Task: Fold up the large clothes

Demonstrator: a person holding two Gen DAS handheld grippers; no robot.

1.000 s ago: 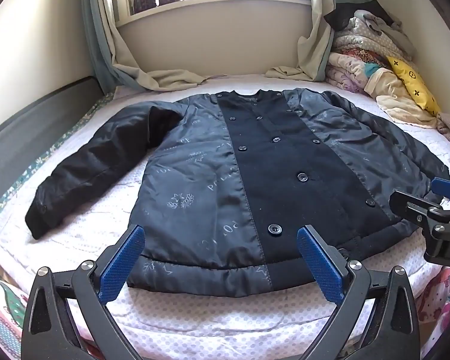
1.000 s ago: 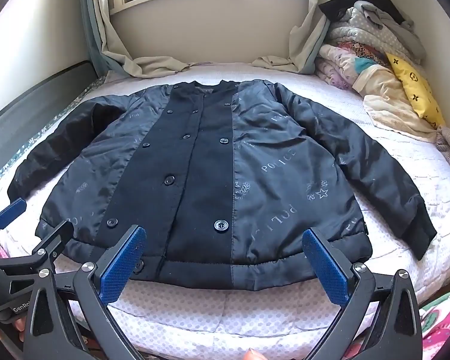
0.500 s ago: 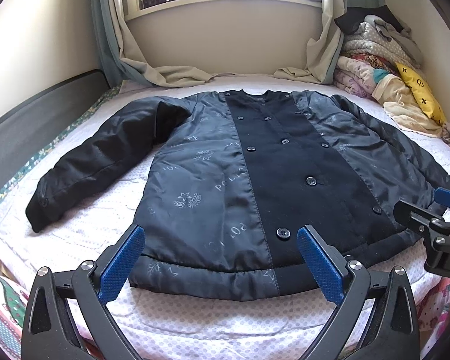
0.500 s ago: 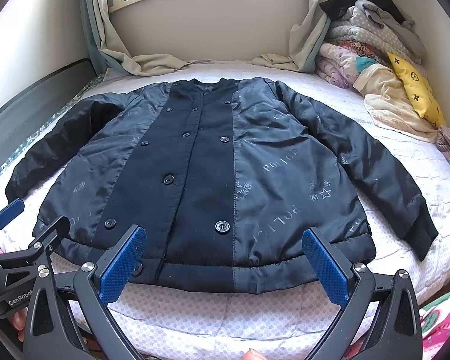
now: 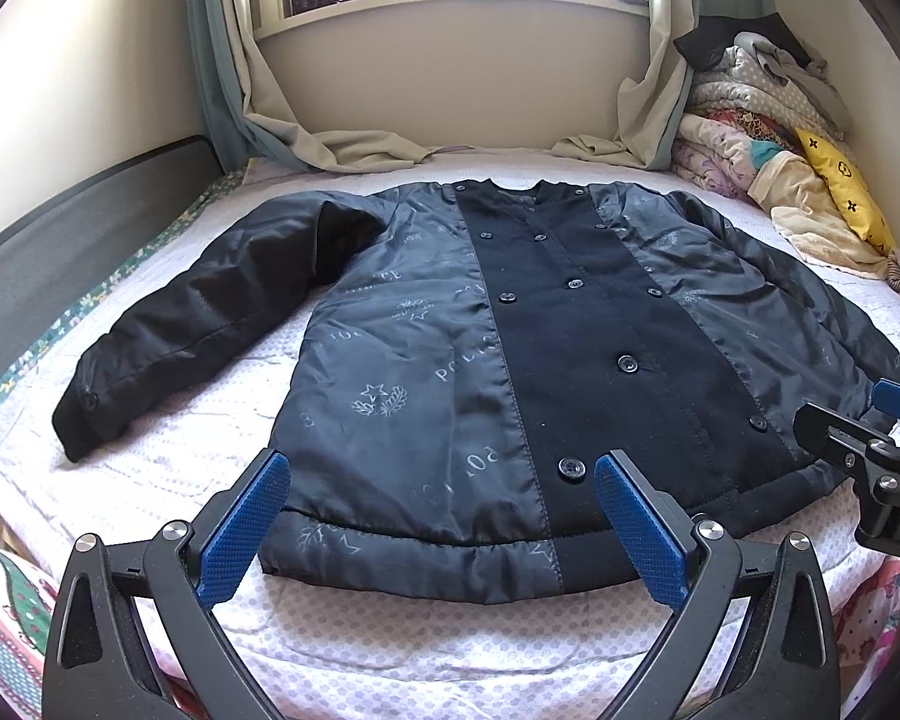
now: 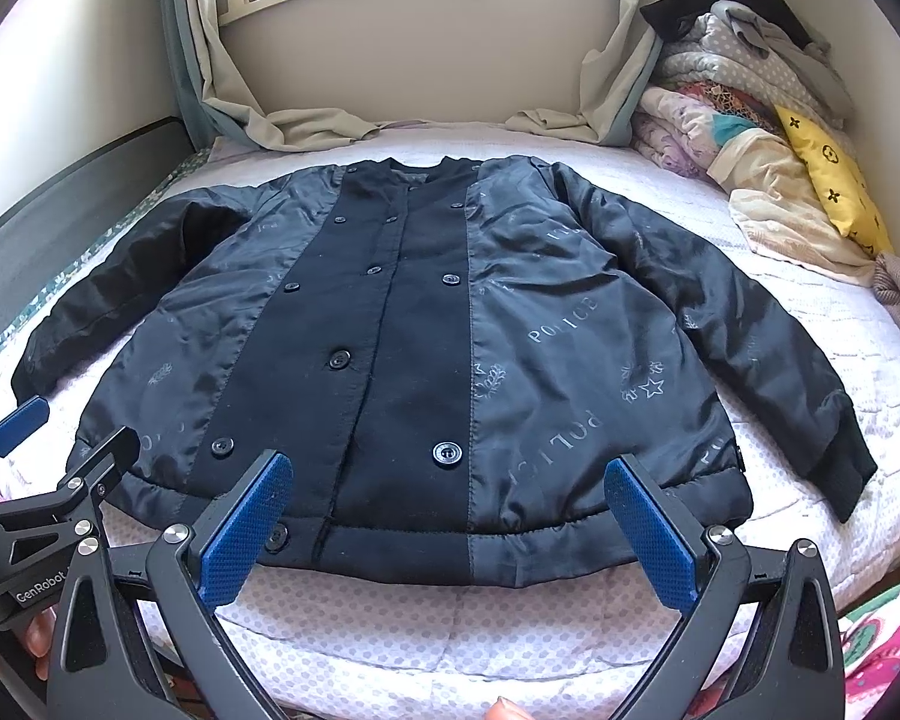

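Note:
A dark navy jacket (image 5: 450, 360) with a black buttoned front panel lies flat, front up, on the bed, both sleeves spread outward. My left gripper (image 5: 444, 516) hovers open over the jacket's hem at its left half, nothing between the blue pads. My right gripper (image 6: 450, 528) hovers open over the hem (image 6: 450, 552) at the jacket's (image 6: 438, 348) right half, also empty. Each gripper shows at the edge of the other view: the right gripper (image 5: 870, 438) at the right, the left gripper (image 6: 36, 456) at the left.
The bed (image 5: 438, 642) has a white dotted cover. A pile of folded clothes and a yellow cushion (image 5: 840, 192) sit at the far right by the wall. Curtains (image 5: 330, 144) drape onto the bed's far edge below a window sill. A dark bed frame (image 5: 60, 240) runs along the left.
Both grippers have shifted slightly, the left view tilting up and the jacket sitting a little lower and nearer. Neither gripper has closed; the jacket has not moved.

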